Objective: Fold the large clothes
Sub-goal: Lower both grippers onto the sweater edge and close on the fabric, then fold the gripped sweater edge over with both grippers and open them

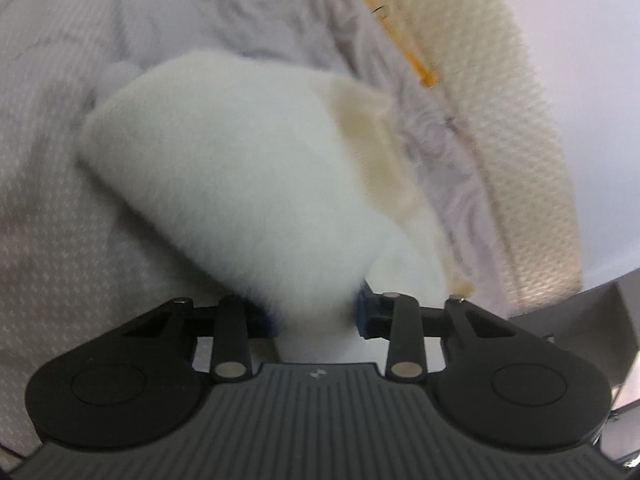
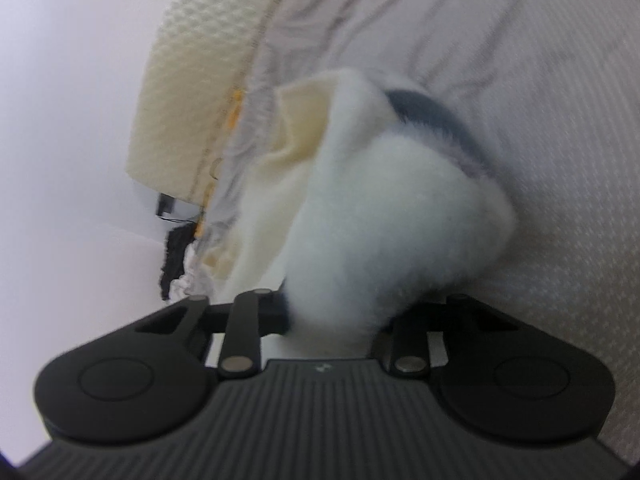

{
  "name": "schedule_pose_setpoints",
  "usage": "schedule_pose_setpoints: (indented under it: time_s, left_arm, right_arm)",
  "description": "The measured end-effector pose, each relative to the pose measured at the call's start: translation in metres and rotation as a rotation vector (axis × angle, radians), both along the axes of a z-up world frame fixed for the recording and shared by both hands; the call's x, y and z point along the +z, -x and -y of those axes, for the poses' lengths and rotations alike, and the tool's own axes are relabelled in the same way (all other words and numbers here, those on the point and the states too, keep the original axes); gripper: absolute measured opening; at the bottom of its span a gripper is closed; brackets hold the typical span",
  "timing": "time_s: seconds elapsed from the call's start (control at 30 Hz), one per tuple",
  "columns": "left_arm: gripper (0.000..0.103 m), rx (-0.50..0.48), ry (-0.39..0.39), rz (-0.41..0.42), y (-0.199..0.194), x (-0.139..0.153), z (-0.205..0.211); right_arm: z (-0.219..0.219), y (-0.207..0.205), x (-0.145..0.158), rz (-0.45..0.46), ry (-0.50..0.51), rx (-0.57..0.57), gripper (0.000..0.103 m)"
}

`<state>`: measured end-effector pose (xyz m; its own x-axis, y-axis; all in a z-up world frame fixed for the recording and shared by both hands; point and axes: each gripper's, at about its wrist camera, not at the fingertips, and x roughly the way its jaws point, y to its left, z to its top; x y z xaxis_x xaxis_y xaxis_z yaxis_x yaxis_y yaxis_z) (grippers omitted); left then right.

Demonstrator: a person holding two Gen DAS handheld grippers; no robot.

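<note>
A white fleecy garment point(image 1: 240, 176) with a cream lining point(image 1: 372, 140) hangs bunched in front of the left wrist camera. My left gripper point(image 1: 318, 320) is shut on it, and the fabric hides the fingertips. In the right wrist view the same white fleecy garment point(image 2: 384, 220) shows a cream inner side point(image 2: 304, 120) and a dark grey patch point(image 2: 432, 114). My right gripper point(image 2: 334, 316) is shut on it too. The cloth is held above a pale patterned mattress point(image 1: 60, 200), which also shows in the right wrist view point(image 2: 560, 160).
A cream quilted mattress edge point(image 1: 520, 120) with orange trim point(image 1: 420, 64) runs along the right in the left wrist view, and on the left in the right wrist view point(image 2: 180, 100). A white wall point(image 2: 60, 120) lies beyond. Dark cloth point(image 2: 174, 252) hangs by the mattress corner.
</note>
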<state>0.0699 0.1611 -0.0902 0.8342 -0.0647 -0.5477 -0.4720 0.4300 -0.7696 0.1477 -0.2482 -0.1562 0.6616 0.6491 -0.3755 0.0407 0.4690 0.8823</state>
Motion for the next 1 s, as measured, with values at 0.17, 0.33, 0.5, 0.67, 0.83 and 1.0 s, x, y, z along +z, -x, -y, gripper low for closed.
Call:
schedule_pose_setpoints:
  time_s: [0.17,0.33,0.5,0.67,0.83,1.0]
  left_arm:
    - [0.036,-0.059,-0.023,0.095,0.015,0.032,0.003]
    - [0.036,-0.146,-0.027,0.166,0.037,0.062,0.019]
    - [0.037,-0.228,-0.04,0.159,0.065,0.082,0.039]
    - [0.038,-0.274,-0.024,0.127,0.089,0.07,0.049]
    - [0.048,-0.271,-0.002,0.119,0.088,0.065,0.047]
    - [0.055,-0.276,-0.019,0.124,0.07,0.073,0.045]
  right_arm:
    - [0.013,0.024,0.028,0.071,-0.036,-0.039,0.032]
    - [0.035,0.063,0.056,0.108,-0.053,-0.078,0.032]
    - [0.058,0.101,0.068,0.099,-0.076,-0.106,0.032]
    - [0.071,0.125,0.054,0.049,-0.1,-0.13,0.036]
    - [0.066,0.115,0.054,0.067,-0.137,-0.114,0.044]
    - [0.062,0.1,0.061,0.105,-0.169,-0.103,0.055]
